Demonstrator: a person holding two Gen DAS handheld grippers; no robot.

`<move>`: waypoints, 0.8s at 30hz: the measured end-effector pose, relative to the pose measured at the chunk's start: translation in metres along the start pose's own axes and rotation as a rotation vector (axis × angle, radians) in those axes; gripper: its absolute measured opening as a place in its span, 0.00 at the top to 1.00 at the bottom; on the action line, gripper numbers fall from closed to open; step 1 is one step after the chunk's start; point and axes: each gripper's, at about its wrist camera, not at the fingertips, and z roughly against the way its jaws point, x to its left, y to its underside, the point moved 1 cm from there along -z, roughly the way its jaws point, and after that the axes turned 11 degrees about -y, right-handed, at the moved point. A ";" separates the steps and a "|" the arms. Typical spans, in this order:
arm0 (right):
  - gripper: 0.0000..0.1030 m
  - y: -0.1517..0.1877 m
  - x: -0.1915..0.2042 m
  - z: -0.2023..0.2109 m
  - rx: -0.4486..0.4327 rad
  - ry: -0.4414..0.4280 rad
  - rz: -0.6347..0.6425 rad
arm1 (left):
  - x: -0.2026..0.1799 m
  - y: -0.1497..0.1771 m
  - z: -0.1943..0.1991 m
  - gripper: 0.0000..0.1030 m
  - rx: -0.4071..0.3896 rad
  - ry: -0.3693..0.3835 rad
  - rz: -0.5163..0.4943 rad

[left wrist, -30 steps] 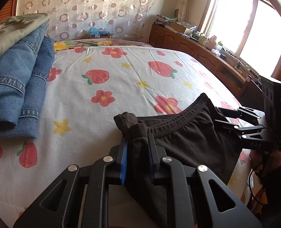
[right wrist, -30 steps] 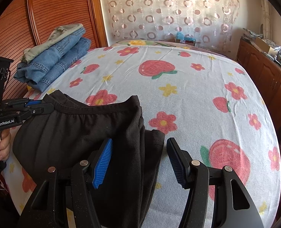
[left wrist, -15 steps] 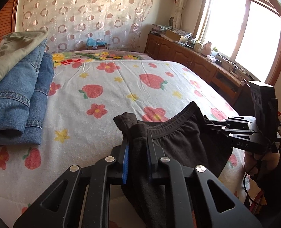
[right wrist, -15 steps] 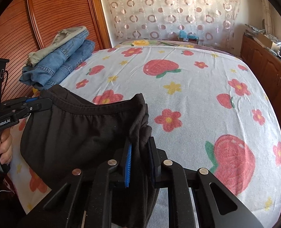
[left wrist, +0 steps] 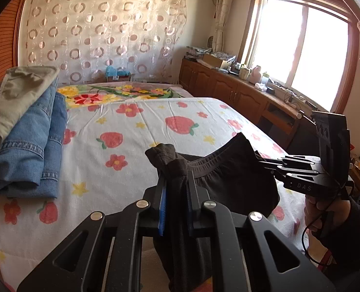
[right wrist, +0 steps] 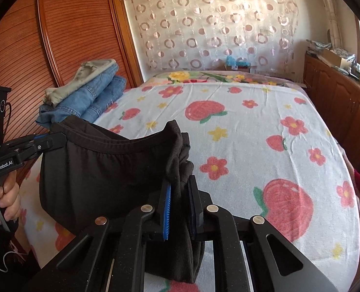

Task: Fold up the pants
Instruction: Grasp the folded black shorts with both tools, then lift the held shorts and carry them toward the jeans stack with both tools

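Dark brown pants (left wrist: 231, 182) hang by the waistband, lifted above the near edge of the bed (left wrist: 136, 131). My left gripper (left wrist: 175, 185) is shut on one end of the waistband. My right gripper (right wrist: 180, 187) is shut on the other end. The waistband sags between them. In the left wrist view the right gripper (left wrist: 260, 161) is at the right. In the right wrist view the left gripper (right wrist: 58, 137) is at the left, with the pants (right wrist: 102, 170) hanging below. The legs drop out of sight.
A stack of folded blue jeans (left wrist: 29, 146) with a beige garment (left wrist: 17, 97) on top lies at the bed's left side. It also shows in the right wrist view (right wrist: 92, 99). Wooden cabinets (left wrist: 231, 92) line the right wall under a window. A wooden wardrobe (right wrist: 58, 48) stands at the left.
My right gripper closed on the waistband, having been open a second ago. Both grippers lifted the pants higher off the bed.
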 end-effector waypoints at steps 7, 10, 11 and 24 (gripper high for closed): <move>0.88 -0.006 0.007 0.019 -0.053 -0.001 0.018 | -0.004 -0.013 0.013 0.87 -0.050 0.007 -0.009; 0.88 -0.008 0.011 0.025 -0.070 0.001 0.031 | -0.004 -0.018 0.018 0.87 -0.062 0.007 -0.006; 0.88 -0.009 0.011 0.026 -0.074 0.000 0.035 | -0.004 -0.019 0.019 0.87 -0.067 0.005 -0.008; 0.88 -0.022 0.029 0.052 -0.136 -0.001 0.098 | -0.002 -0.037 0.047 0.87 -0.149 -0.013 -0.022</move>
